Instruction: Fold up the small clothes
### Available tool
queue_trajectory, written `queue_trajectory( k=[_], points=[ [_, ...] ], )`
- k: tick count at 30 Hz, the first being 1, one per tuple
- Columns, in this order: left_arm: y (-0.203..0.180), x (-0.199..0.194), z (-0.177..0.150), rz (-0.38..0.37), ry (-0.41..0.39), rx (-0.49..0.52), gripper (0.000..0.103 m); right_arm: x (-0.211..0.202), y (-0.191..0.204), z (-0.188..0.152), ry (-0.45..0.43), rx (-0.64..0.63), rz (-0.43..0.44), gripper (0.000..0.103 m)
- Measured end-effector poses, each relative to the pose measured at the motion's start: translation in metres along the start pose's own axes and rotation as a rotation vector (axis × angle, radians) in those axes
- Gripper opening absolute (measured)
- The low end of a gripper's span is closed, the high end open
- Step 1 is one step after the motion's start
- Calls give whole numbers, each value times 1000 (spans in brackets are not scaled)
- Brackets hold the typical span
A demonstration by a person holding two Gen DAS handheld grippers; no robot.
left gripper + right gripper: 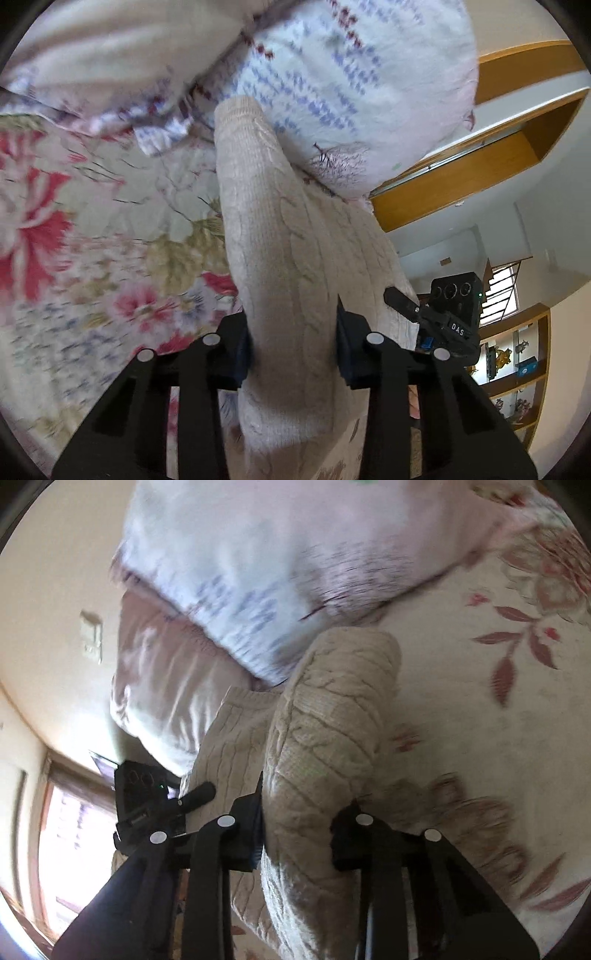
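Knitwear gripped at both ends above a floral bed

Cream cable-knit sweater (280, 236) hangs between the two black two-finger tools over a bedspread printed with red and pink flowers (74, 229). In the left wrist view, the left gripper (293, 345) has its jaws closed on a thick, rolled-looking length of the knit, which fills the gap between the fingers and runs away from the camera toward the pillows. The far end of that length reaches a white pillow with blue and dark red knit-like markings (332, 66); whether it touches the pillow cannot be told. A second, plain pale pillow (110, 48) lies beside the patterned one.

In the right wrist view, the right gripper (297, 829) is likewise clamped on a bunched fold of the sweater (325, 731), the fabric pressed between both fingers. More of the garment spreads flat to the left of that fold.

Each camera catches the other tool just beside the knit: the right one at the sweater's edge in the left view (439, 317), the left one in the right view (147, 797). Wooden shelving (517, 354) stands along the wall behind. Both views are blurred.
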State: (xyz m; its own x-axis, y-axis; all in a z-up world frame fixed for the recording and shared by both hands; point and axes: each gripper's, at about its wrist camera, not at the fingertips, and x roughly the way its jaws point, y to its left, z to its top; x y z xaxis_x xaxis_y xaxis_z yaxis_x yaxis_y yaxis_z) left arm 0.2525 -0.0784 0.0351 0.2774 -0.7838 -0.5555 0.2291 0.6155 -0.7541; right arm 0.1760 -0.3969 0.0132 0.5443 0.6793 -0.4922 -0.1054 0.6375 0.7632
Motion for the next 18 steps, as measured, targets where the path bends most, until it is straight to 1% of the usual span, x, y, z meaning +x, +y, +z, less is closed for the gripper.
queue_trajectory(
  k=[4,6,8,9,10,11,12,13,14,16,18],
  points=[
    [18,-47,-6,10,-38,-25,36,24,30,-6,12,-34,54,26],
    [31,-71,-11,24,-58,-44,36,39,44,-10,16,-66,65,25],
    [44,-91,-13,54,-77,-61,37,54,56,-16,23,-103,57,22],
    [57,-100,-13,80,-85,-76,38,66,60,-21,25,-121,34,21],
    [69,-105,-14,112,-93,-94,39,77,60,-24,42,-129,7,21],
    [78,-107,-13,140,-94,-106,40,93,59,-27,79,-129,-25,21],
    [94,-104,-13,165,-84,-137,42,104,56,-30,105,-126,-61,22],
    [105,-101,-14,155,-71,-171,44,115,52,-32,127,-120,-100,25],
    [116,-99,-15,127,-70,-207,46,117,49,-33,129,-104,-89,25],
    [117,-100,-15,118,-81,-204,52,110,46,-30,118,-65,-65,25],
    [112,-104,-12,167,-99,-166,55,99,43,-28,85,-54,-63,30]
  ],
)
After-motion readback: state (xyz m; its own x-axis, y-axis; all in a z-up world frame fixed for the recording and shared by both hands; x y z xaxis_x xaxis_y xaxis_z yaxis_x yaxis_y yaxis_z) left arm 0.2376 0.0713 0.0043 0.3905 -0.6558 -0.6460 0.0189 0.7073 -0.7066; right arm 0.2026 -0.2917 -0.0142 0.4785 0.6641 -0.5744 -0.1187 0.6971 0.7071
